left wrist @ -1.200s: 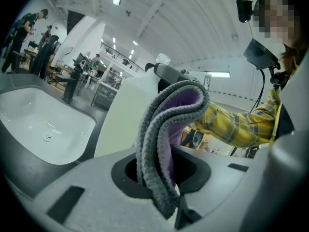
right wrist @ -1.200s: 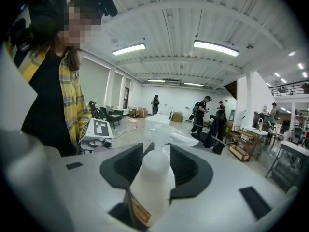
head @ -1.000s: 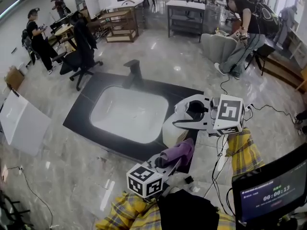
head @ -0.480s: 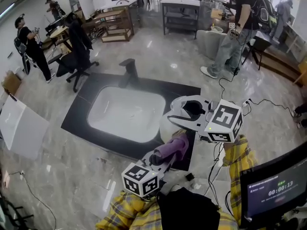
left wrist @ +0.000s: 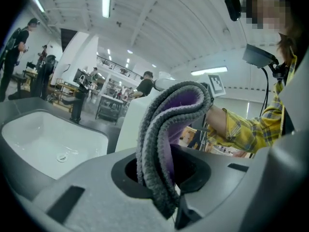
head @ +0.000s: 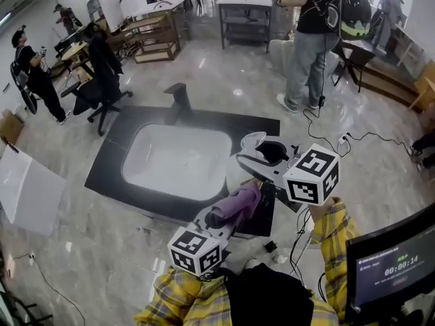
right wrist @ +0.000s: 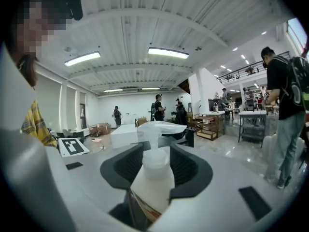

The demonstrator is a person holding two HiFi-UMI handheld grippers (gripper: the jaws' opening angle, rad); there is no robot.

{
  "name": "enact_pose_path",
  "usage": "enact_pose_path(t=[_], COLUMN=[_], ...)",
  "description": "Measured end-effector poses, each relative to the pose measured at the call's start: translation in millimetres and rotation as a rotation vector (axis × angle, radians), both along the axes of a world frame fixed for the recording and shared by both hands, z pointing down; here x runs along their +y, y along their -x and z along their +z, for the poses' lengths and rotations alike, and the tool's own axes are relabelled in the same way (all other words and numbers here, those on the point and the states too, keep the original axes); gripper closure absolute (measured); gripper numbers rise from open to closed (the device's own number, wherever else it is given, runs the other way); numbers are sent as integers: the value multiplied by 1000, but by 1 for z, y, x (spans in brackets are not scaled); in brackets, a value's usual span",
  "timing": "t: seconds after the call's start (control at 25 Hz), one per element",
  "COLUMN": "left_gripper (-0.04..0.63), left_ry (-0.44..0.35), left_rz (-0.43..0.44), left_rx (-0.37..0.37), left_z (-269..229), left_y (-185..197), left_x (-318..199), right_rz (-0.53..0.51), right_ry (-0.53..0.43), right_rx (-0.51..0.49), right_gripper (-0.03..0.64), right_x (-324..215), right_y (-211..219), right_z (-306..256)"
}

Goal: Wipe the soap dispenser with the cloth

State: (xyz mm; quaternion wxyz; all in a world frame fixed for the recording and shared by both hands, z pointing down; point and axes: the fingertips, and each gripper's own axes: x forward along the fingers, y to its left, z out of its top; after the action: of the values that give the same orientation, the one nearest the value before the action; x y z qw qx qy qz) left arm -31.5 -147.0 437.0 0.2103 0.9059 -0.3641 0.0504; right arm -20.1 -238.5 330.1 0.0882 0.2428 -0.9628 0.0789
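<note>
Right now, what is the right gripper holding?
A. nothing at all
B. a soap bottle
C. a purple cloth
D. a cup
B: the right gripper view shows the right gripper closed around the white soap bottle, while the purple cloth is in the left gripper.

White pump soap dispenser and folded grey-purple cloth, each gripped by jaws.

Black counter in front of me, with a white sink basin sunk into it. A black faucet stands upright at the counter's far edge, just behind the basin. The counter sits on a glossy grey marble floor.
</note>
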Motion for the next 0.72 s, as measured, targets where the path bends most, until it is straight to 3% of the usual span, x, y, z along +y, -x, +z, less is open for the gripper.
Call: enact_pose_path(t=[0.24,0.72], left_gripper=[523,523], left_ry=[-14,-110], left_rz=[24,65], left_rx=[-12,-162], left_z=[-8,-25], left_y=[6,13], left_x=[-2,-11], right_rz=[105,316], right_ry=[27,81], right_rx=[-8,-27], right_gripper=[459,459], right_x=[-1,-3], right_y=[-2,-6], right_z=[-2,-1])
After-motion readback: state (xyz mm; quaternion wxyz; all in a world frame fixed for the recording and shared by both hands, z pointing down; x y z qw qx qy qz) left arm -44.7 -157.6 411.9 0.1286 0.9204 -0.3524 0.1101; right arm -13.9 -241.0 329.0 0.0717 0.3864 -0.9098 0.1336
